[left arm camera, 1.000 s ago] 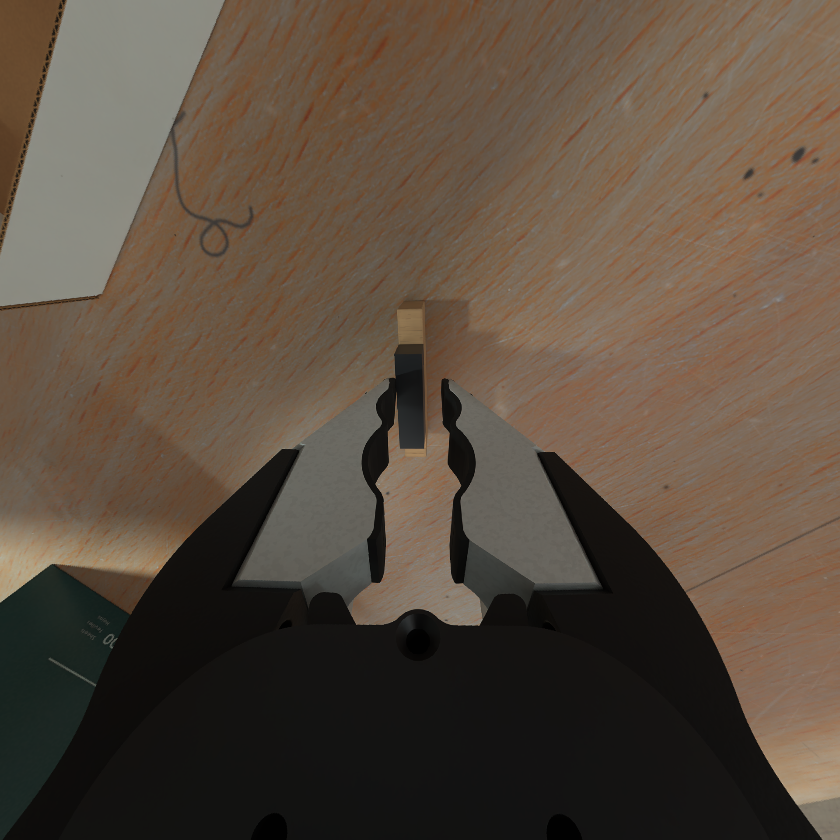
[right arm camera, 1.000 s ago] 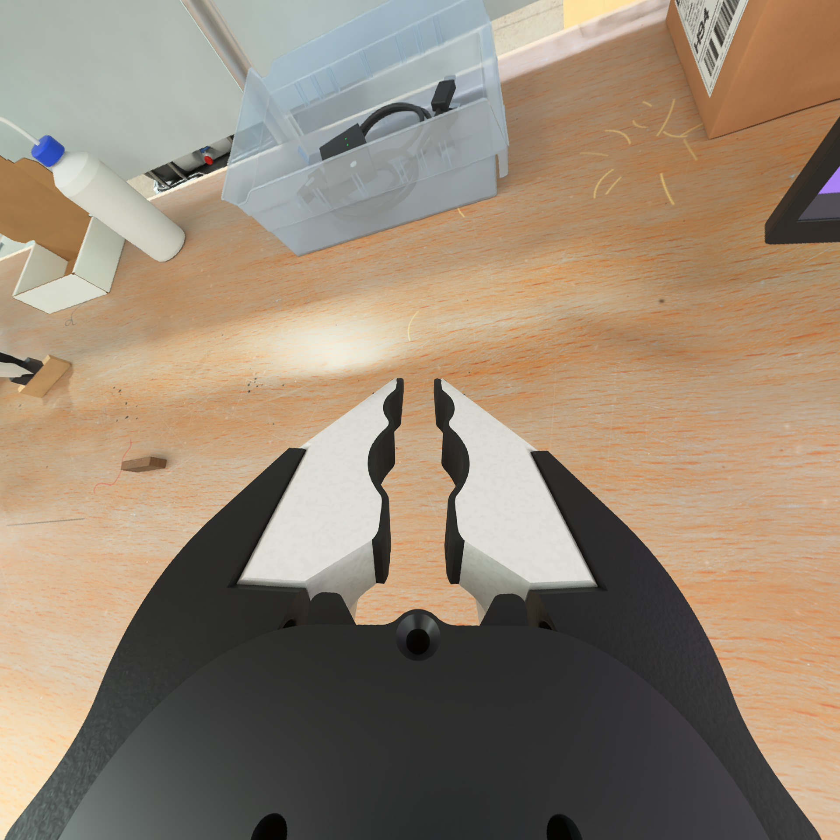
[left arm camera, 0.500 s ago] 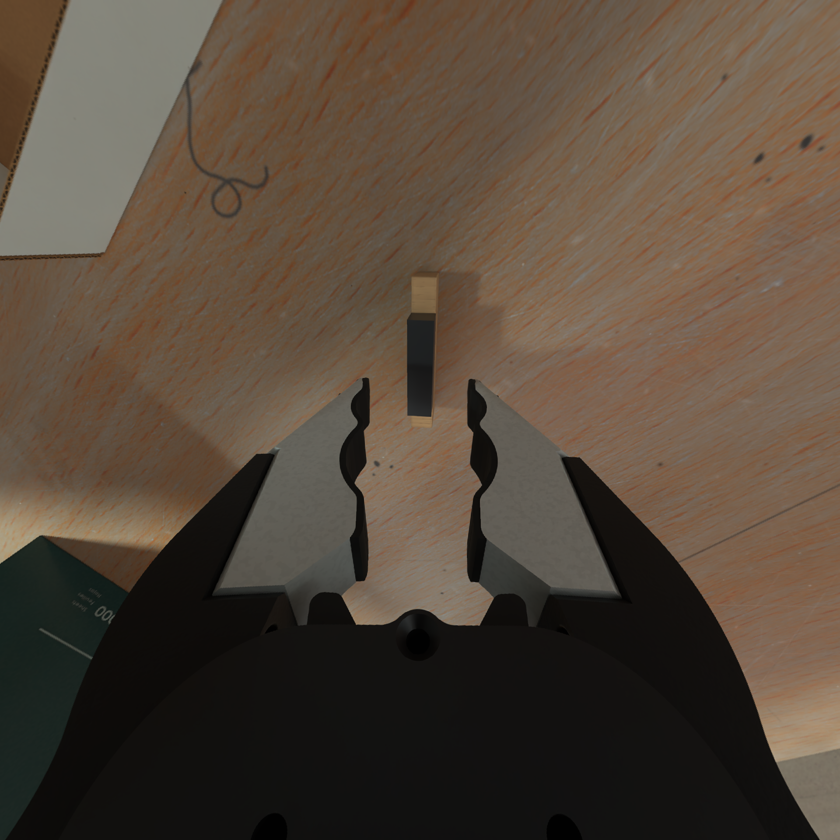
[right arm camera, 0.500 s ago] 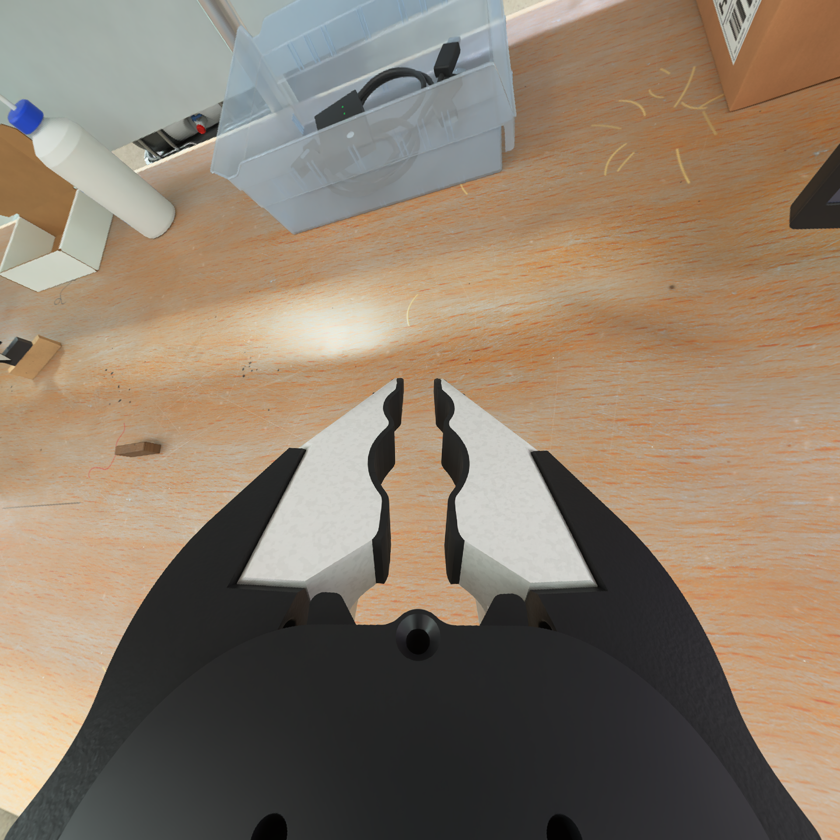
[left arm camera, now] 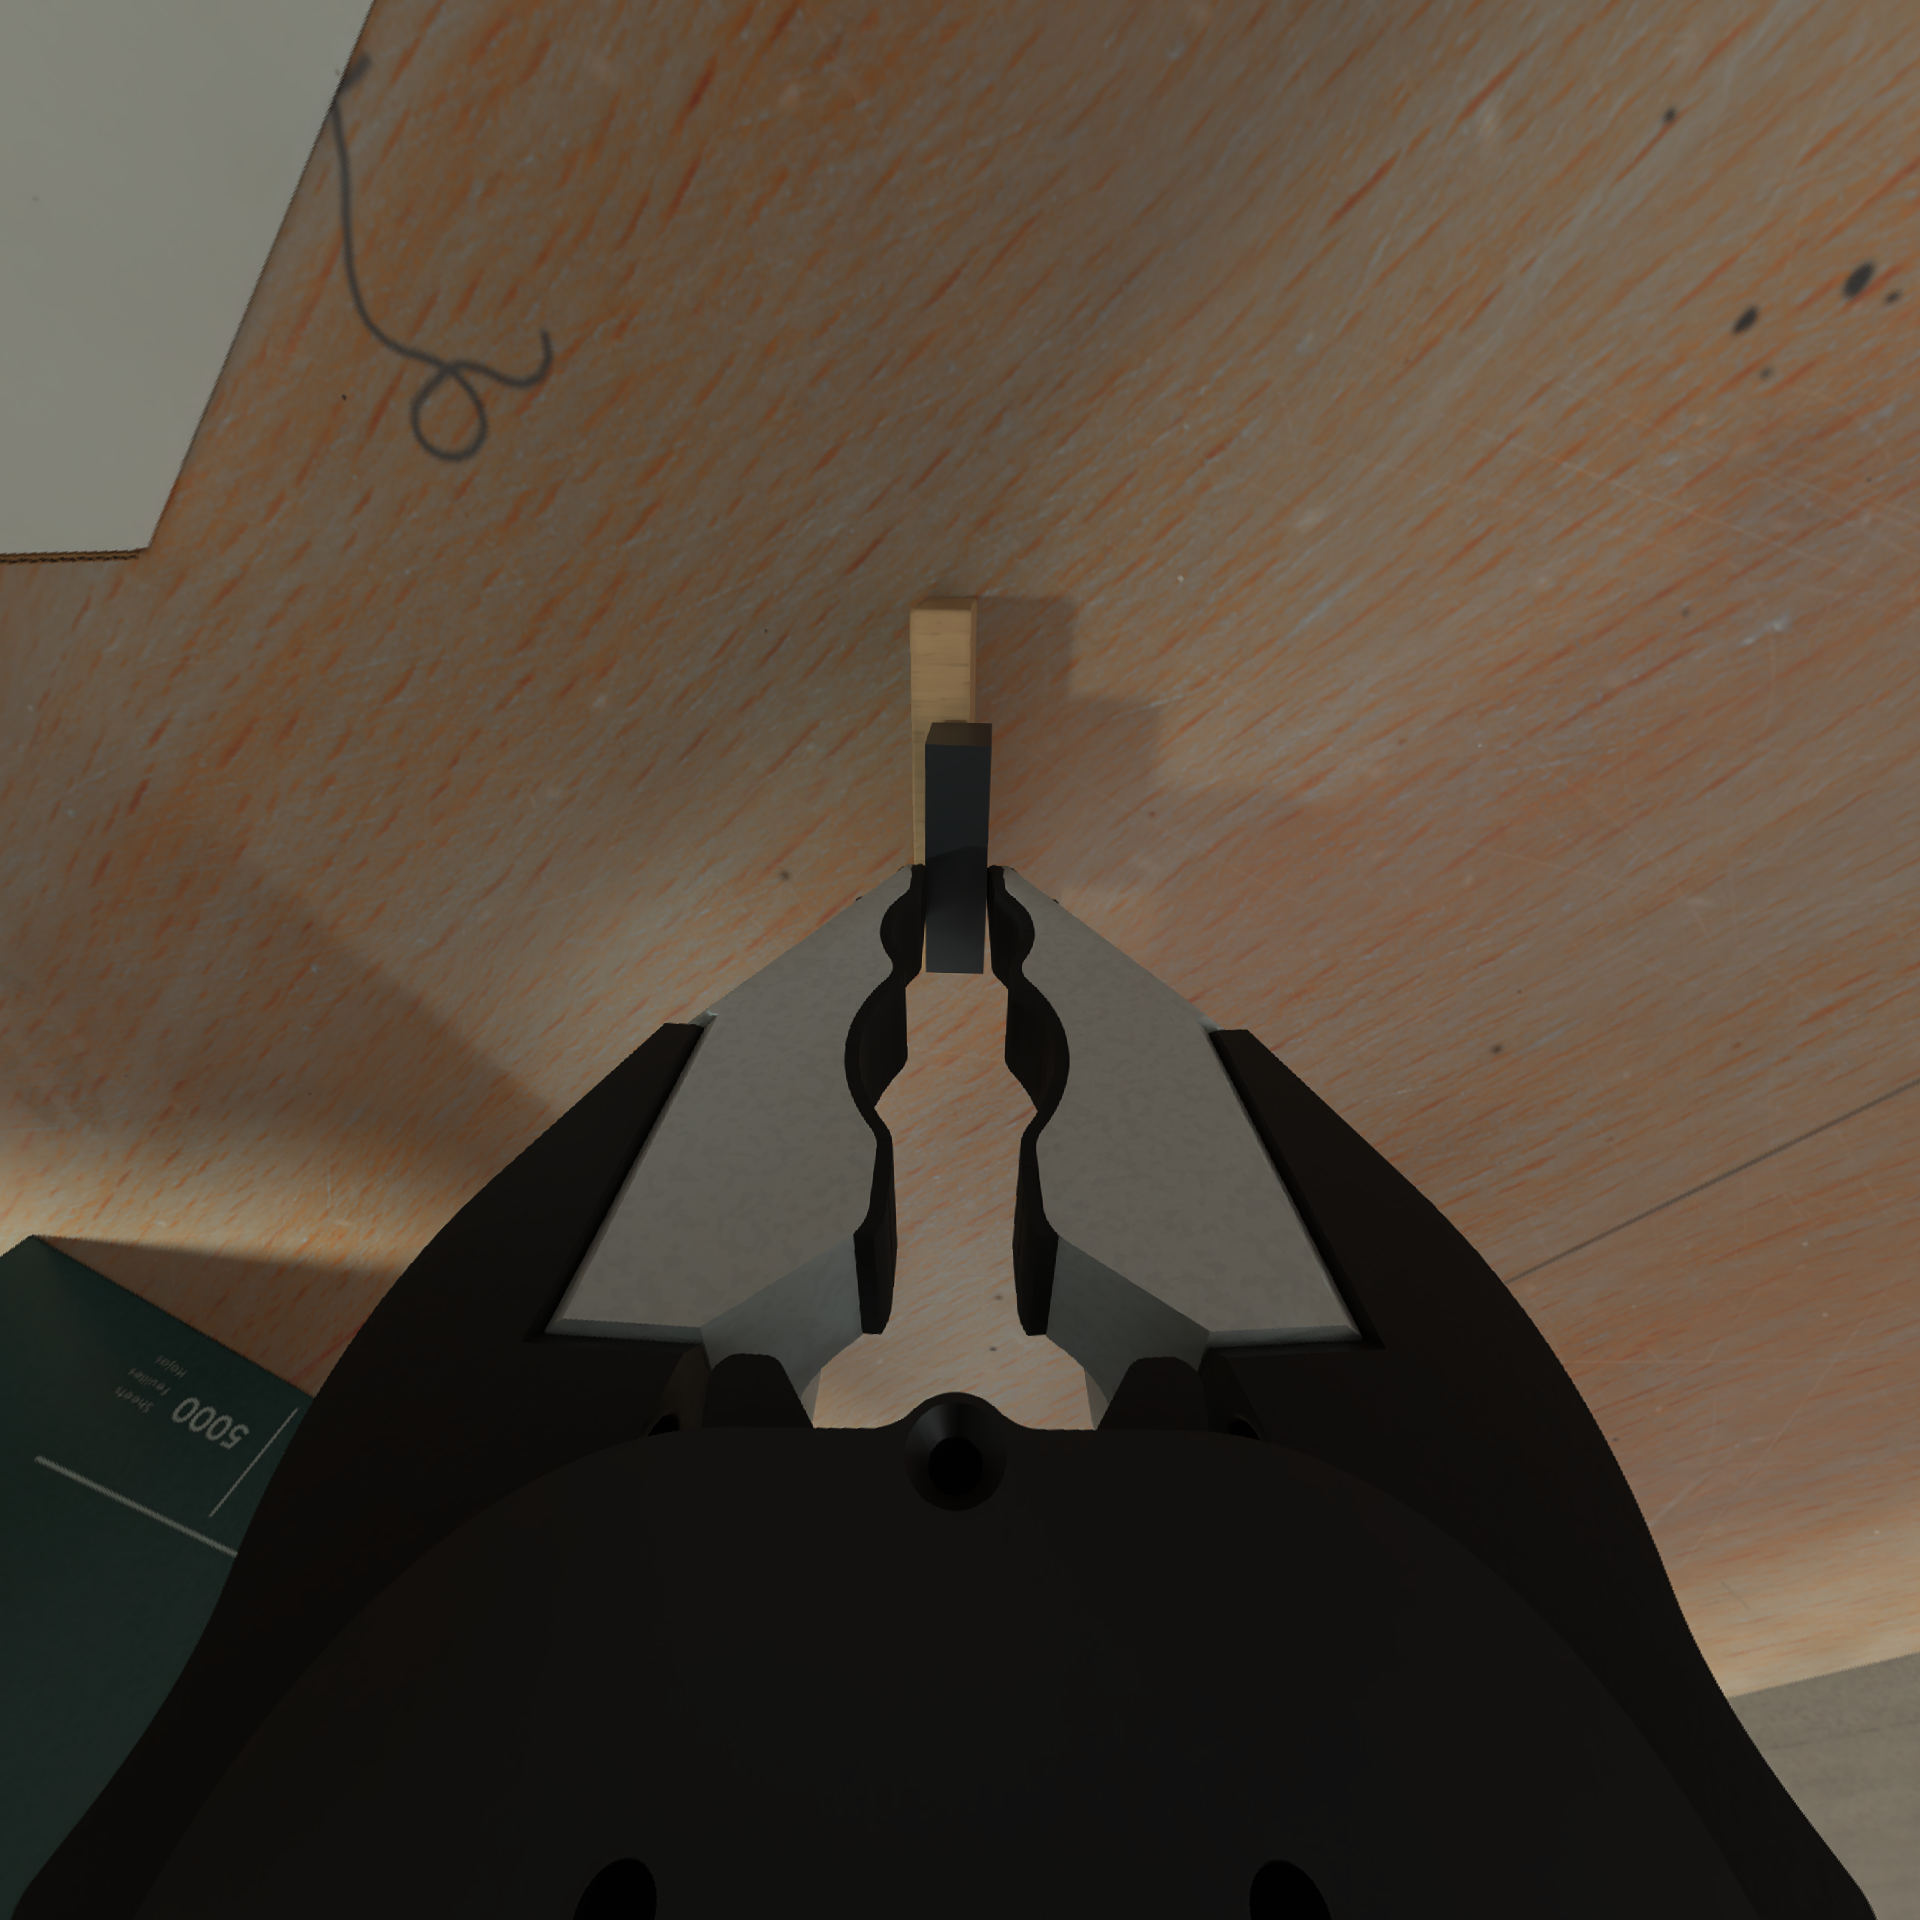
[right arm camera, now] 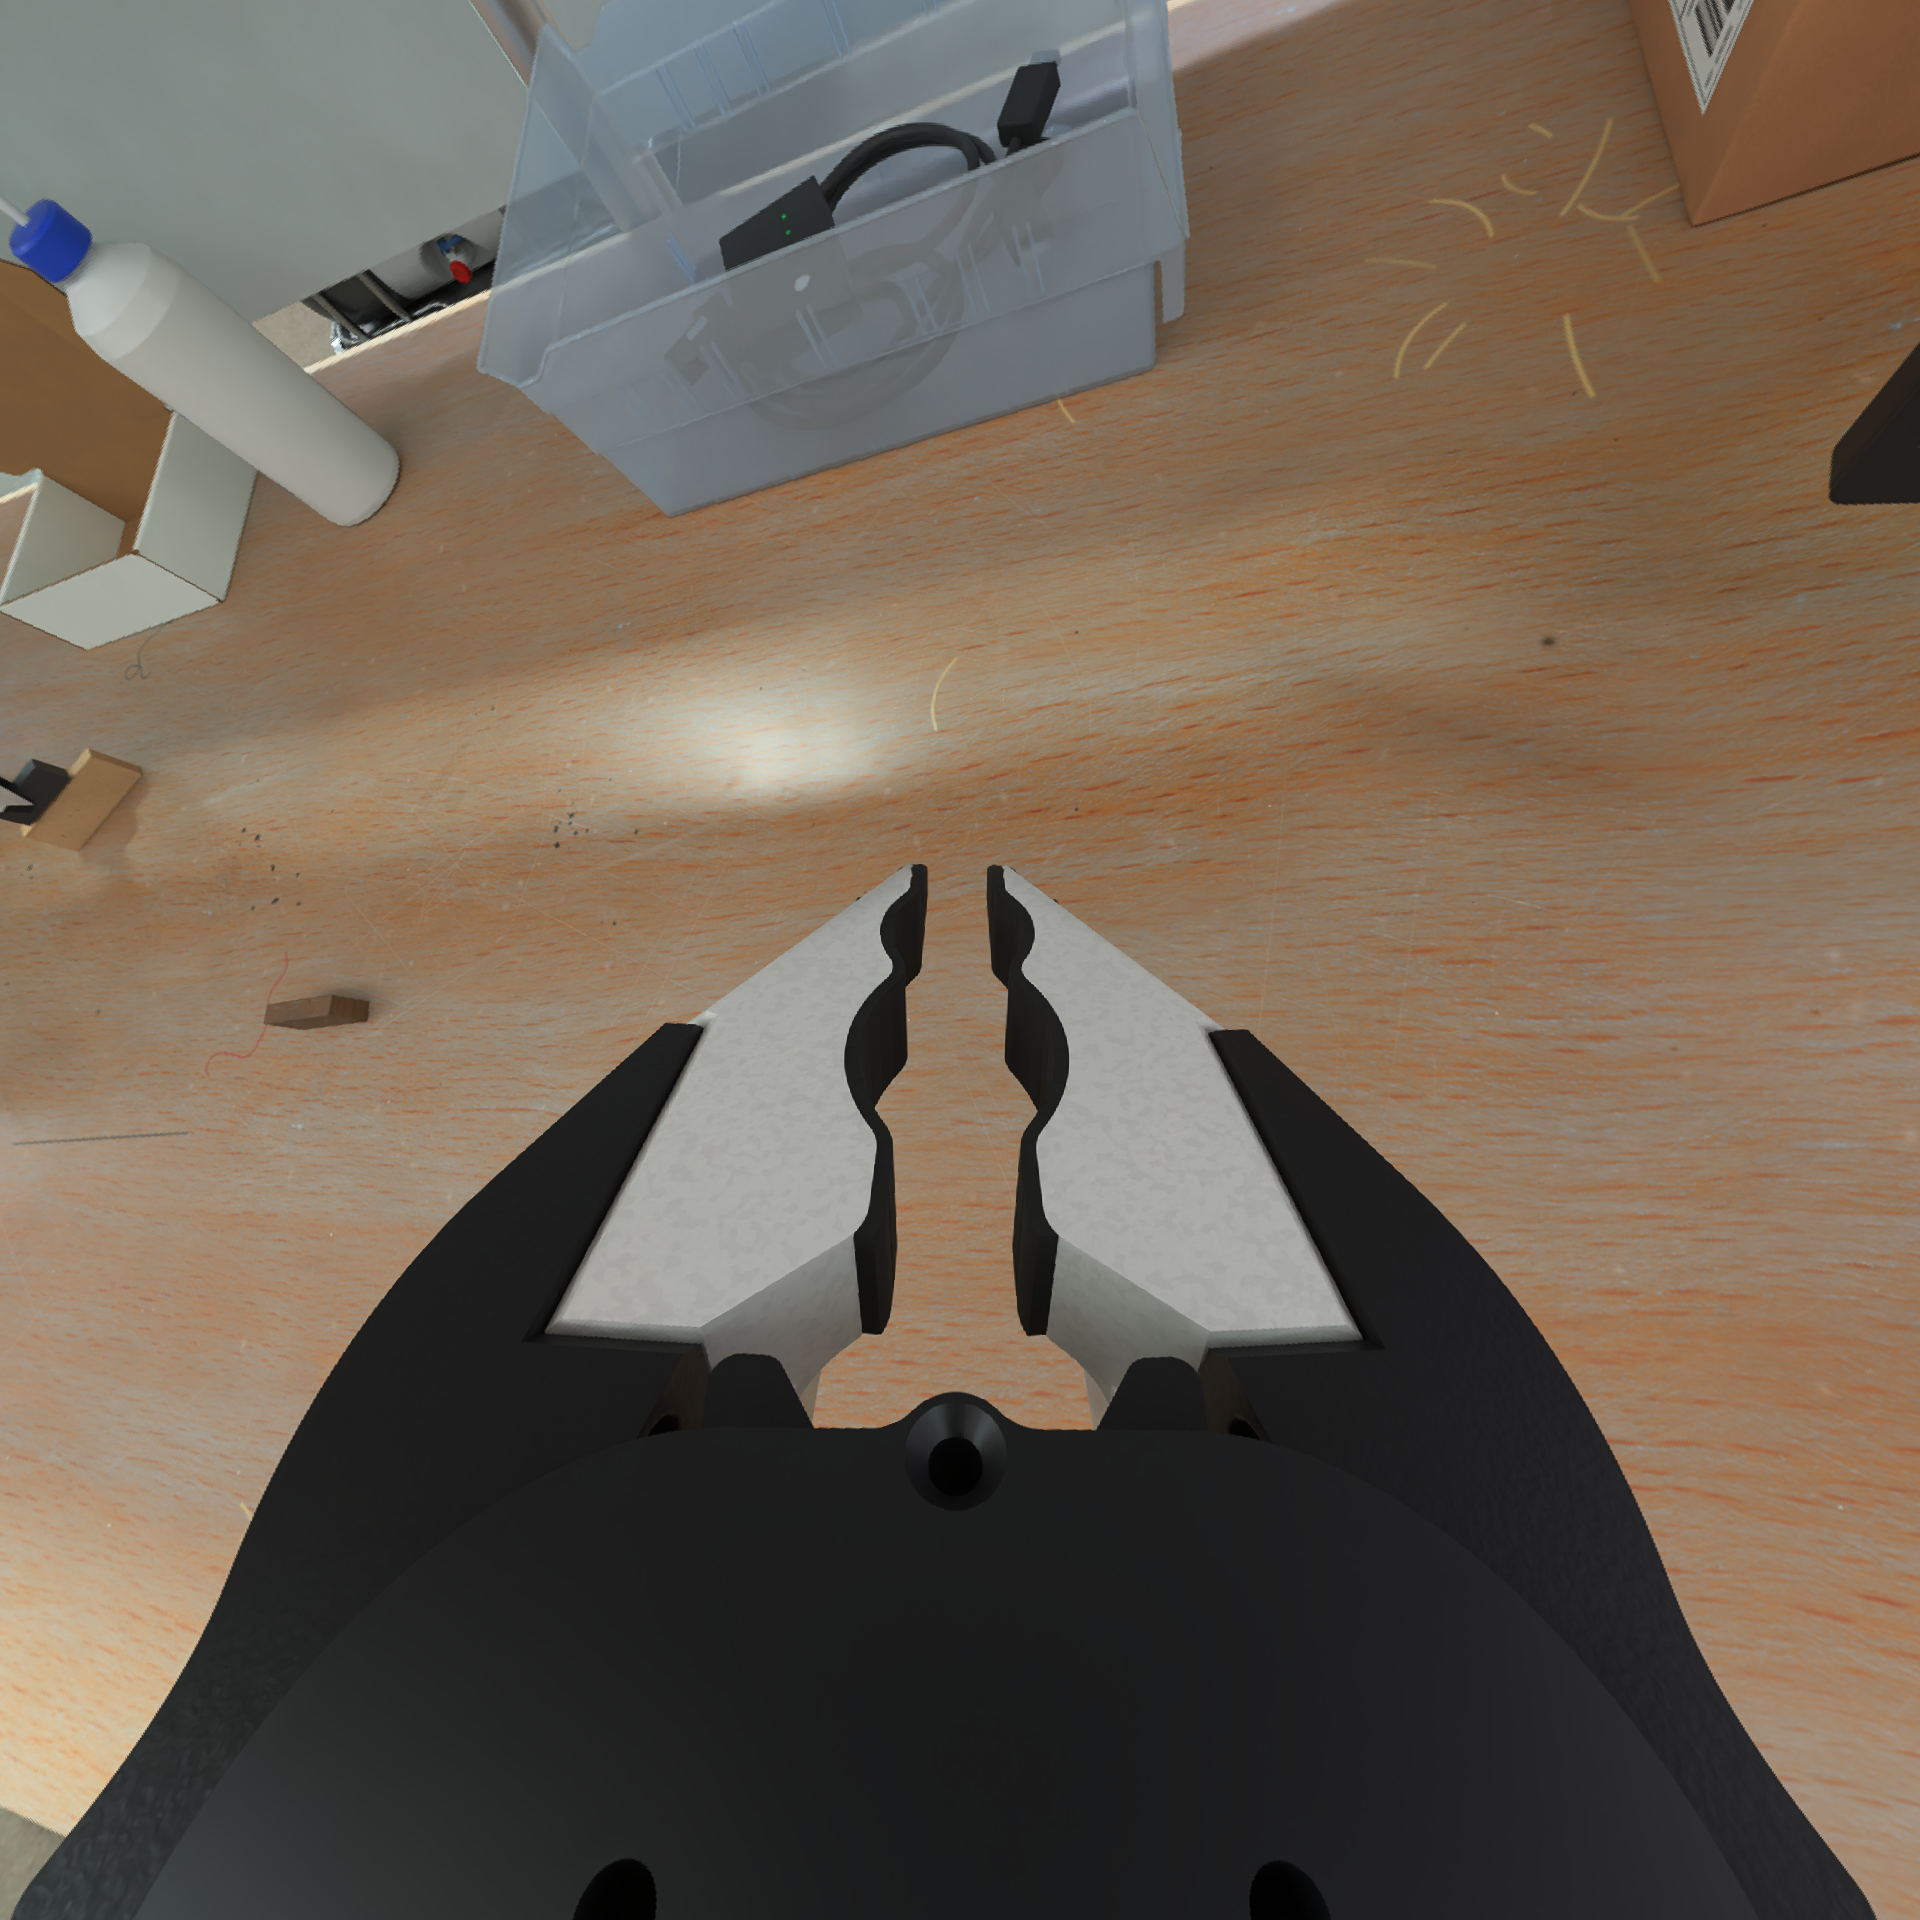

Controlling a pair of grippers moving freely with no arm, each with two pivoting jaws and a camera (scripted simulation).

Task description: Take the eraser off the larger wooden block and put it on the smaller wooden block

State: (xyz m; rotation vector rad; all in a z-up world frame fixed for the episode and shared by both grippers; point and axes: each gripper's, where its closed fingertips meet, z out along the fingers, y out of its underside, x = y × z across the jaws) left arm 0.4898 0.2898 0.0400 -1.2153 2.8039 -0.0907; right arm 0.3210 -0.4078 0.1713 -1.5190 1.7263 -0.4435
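Observation:
In the left wrist view my left gripper is shut on the near end of the dark eraser, which lies lengthwise over the larger light wooden block. The block's far end shows beyond the eraser. The right wrist view shows the same block at the far left edge with the eraser on it. The smaller, darker wooden block lies on the table nearer to me. My right gripper hovers over bare table with only a narrow gap between its fingers and nothing in it.
A clear plastic bin holding a black cable stands at the back. A white bottle leans by a white and cardboard box. A cardboard box is at the back right. A dark green box lies near left.
The left gripper opened wide and drew back half a second ago. It has since moved forward and closed on the eraser. The right gripper drifted slightly.

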